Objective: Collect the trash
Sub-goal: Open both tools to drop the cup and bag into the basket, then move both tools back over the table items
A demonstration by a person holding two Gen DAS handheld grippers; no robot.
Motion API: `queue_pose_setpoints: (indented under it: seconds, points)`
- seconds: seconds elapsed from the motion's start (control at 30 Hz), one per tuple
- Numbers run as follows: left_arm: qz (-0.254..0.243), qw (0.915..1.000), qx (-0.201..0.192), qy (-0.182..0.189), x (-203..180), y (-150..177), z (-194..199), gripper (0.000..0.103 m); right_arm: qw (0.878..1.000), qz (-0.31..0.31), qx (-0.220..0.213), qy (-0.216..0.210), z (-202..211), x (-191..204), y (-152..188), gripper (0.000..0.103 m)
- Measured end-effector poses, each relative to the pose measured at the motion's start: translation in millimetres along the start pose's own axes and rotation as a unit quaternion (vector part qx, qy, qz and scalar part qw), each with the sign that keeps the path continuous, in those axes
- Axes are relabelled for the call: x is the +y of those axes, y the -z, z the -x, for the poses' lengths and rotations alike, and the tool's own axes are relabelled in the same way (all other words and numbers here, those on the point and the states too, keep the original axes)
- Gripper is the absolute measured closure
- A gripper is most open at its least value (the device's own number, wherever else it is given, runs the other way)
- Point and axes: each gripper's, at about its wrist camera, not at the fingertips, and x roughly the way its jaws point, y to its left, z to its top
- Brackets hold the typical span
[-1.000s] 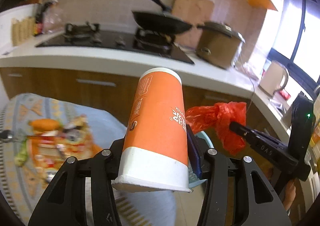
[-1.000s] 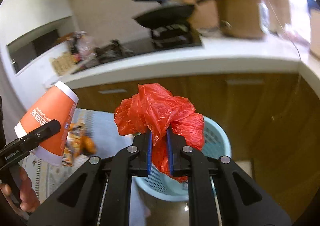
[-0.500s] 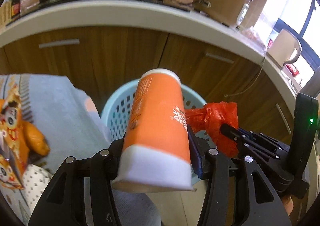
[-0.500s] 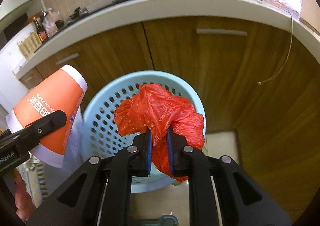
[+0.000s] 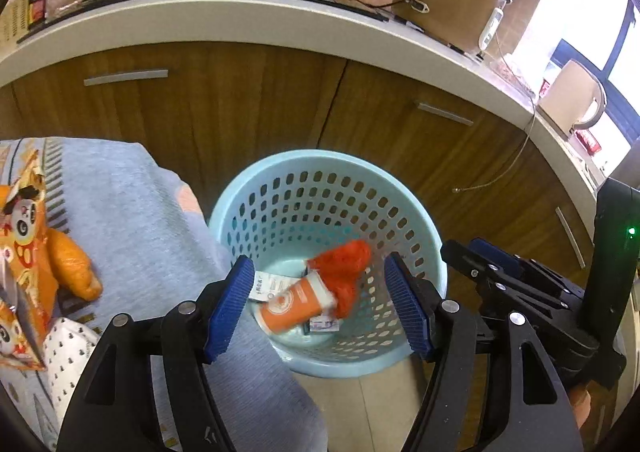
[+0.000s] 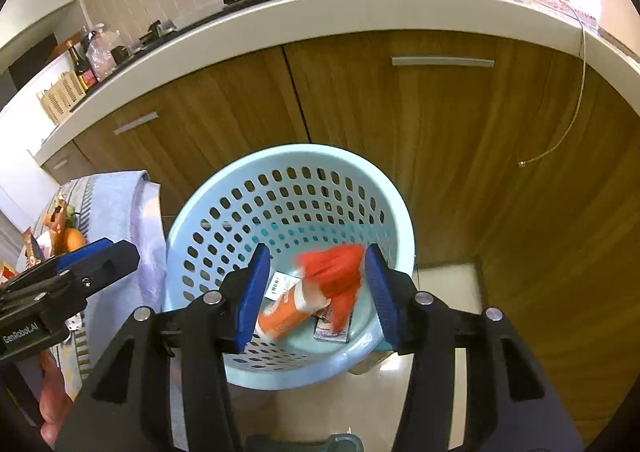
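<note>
A light blue perforated waste basket (image 5: 424,236) (image 6: 392,195) stands on the floor against the wooden cabinets. Inside it lie the orange paper cup (image 5: 292,304) (image 6: 280,316), the red plastic bag (image 5: 344,268) (image 6: 336,268) and some small paper scraps. My left gripper (image 5: 320,304) is open and empty above the basket. My right gripper (image 6: 316,288) is open and empty above it too. The right gripper also shows in the left wrist view (image 5: 492,268), and the left gripper shows in the right wrist view (image 6: 84,260).
A cloth-covered table (image 5: 132,211) at the left holds snack packets (image 5: 20,252) and a bread roll (image 5: 72,268). Wooden cabinets (image 5: 280,99) stand under a white counter with a wok, a cooker and a kettle (image 5: 572,103). A loose cable (image 6: 576,91) hangs at the right.
Both grippers opened over the basket. The cup left my left gripper and the red bag left my right gripper; both now lie in the basket.
</note>
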Motion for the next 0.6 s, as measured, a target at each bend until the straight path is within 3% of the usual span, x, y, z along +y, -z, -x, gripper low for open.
queue_pose_setpoints:
  seconds: [0.33, 0.6]
  points:
    - [0.004, 0.9991, -0.042, 0.004, 8.5, 4.2, 39.0, 0.037, 0.999, 0.019, -0.026, -0.02, 17.9, 25.6, -1.9, 0.057]
    - [0.014, 0.9958, -0.089, -0.016, 26.8, 10.4, 85.3, 0.037, 0.997, 0.052, -0.037, -0.04, 30.6, 64.4, 0.3, 0.057]
